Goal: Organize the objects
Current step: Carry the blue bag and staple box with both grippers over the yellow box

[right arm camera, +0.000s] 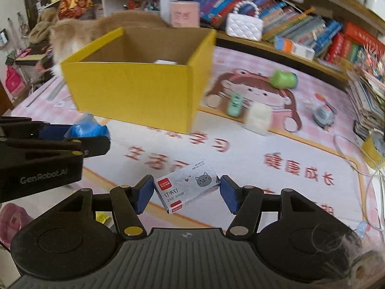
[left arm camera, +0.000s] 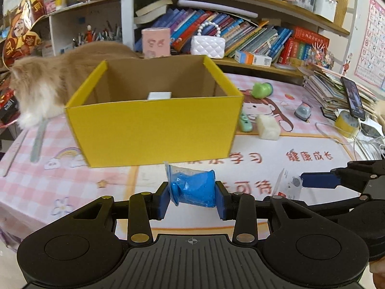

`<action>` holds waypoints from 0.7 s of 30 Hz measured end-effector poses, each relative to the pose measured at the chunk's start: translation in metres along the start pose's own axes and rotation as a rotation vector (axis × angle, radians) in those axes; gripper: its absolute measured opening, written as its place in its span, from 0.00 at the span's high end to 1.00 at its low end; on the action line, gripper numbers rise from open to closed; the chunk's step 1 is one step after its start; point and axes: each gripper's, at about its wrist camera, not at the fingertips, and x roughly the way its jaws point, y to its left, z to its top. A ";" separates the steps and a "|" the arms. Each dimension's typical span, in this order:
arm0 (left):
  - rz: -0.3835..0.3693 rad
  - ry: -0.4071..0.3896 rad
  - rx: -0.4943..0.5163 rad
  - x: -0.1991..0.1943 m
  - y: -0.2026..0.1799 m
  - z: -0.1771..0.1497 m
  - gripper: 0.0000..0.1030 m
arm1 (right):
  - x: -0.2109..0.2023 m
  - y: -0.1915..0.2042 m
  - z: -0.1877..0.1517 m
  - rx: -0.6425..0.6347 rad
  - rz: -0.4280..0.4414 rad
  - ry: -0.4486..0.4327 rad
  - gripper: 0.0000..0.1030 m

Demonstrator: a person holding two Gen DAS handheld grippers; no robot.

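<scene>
An open yellow cardboard box (left arm camera: pixel 154 125) stands on the pink desk mat, also in the right wrist view (right arm camera: pixel 134 96); a small white item (left arm camera: pixel 159 95) lies inside. My left gripper (left arm camera: pixel 192 198) is shut on a blue clay packet (left arm camera: pixel 192 187), held above the mat in front of the box. My right gripper (right arm camera: pixel 187 193) is shut on a white staples box (right arm camera: pixel 186 187) with a cat drawing, held above the mat. The left gripper and blue packet (right arm camera: pixel 87 130) show at left in the right wrist view.
A fluffy cat (left arm camera: pixel 48 82) stands behind the box at left. On the mat right of the box lie a green toy (left arm camera: pixel 262 89), a mint item (left arm camera: pixel 245 120), a white block (left arm camera: pixel 268 126) and a small grey gadget (left arm camera: pixel 303 112). Book stacks, a phone and cables sit at far right.
</scene>
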 end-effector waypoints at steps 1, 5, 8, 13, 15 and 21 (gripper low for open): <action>-0.002 -0.004 0.004 -0.004 0.006 -0.002 0.64 | -0.001 0.008 0.000 -0.003 -0.001 -0.007 0.44; -0.003 -0.016 0.013 -0.016 0.029 -0.011 0.64 | -0.005 0.036 -0.002 0.001 0.000 -0.024 0.44; 0.002 -0.023 0.014 -0.025 0.045 -0.018 0.64 | -0.005 0.054 -0.003 0.007 0.005 -0.034 0.44; 0.010 -0.030 0.006 -0.038 0.069 -0.026 0.64 | -0.004 0.080 -0.001 0.014 0.023 -0.030 0.44; 0.014 -0.031 0.002 -0.042 0.077 -0.029 0.64 | -0.004 0.087 0.000 0.016 0.030 -0.030 0.44; 0.019 -0.059 -0.014 -0.051 0.091 -0.026 0.64 | -0.004 0.100 0.006 0.018 0.027 -0.036 0.44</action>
